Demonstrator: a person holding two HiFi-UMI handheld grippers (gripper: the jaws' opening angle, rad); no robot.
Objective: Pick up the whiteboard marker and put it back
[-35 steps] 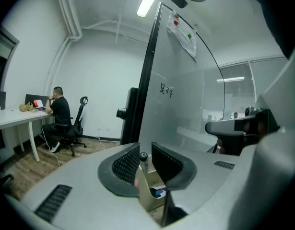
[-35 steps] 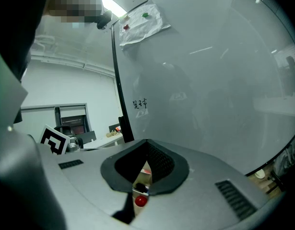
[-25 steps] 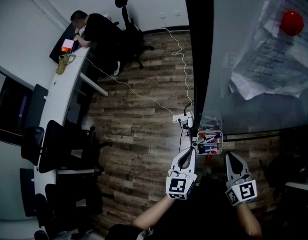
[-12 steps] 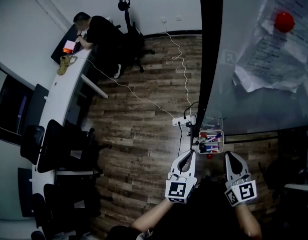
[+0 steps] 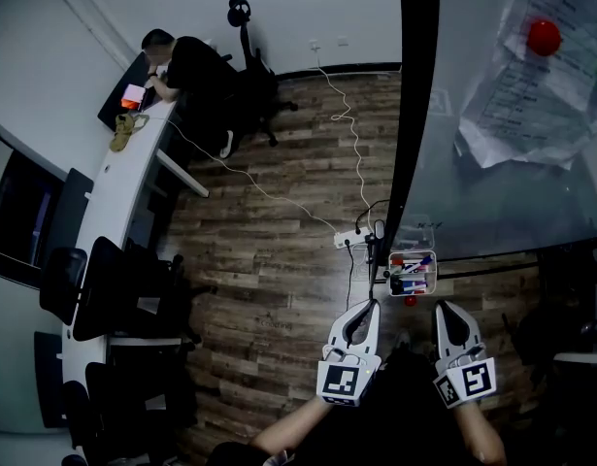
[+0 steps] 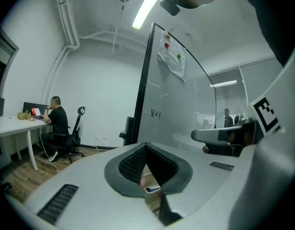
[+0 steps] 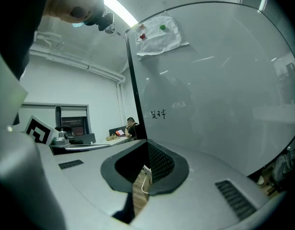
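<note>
A small clear box [image 5: 411, 273] of whiteboard markers with red and blue caps hangs at the bottom edge of the whiteboard [image 5: 502, 163]. My left gripper [image 5: 368, 306] is shut and empty, its tip just below and left of the box. Through the gap behind its shut jaws, the left gripper view shows a marker [image 6: 153, 189] in the box. My right gripper [image 5: 442, 308] is shut and empty too, below and right of the box. Both grippers [image 6: 147, 145] [image 7: 147, 142] point roughly level along the whiteboard [image 6: 185, 104] [image 7: 209, 80].
A sheet of paper [image 5: 531, 85] is pinned to the board by a red magnet [image 5: 544, 37]. A power strip [image 5: 354, 236] and its cable lie on the wooden floor. A person [image 5: 186, 61] sits at a long white desk [image 5: 114, 192], with office chairs [image 5: 104, 289] beside it.
The head view has swung a little, so the board's frame and the marker box sit further right. Both grippers sit slightly lower in the picture and have stayed shut.
</note>
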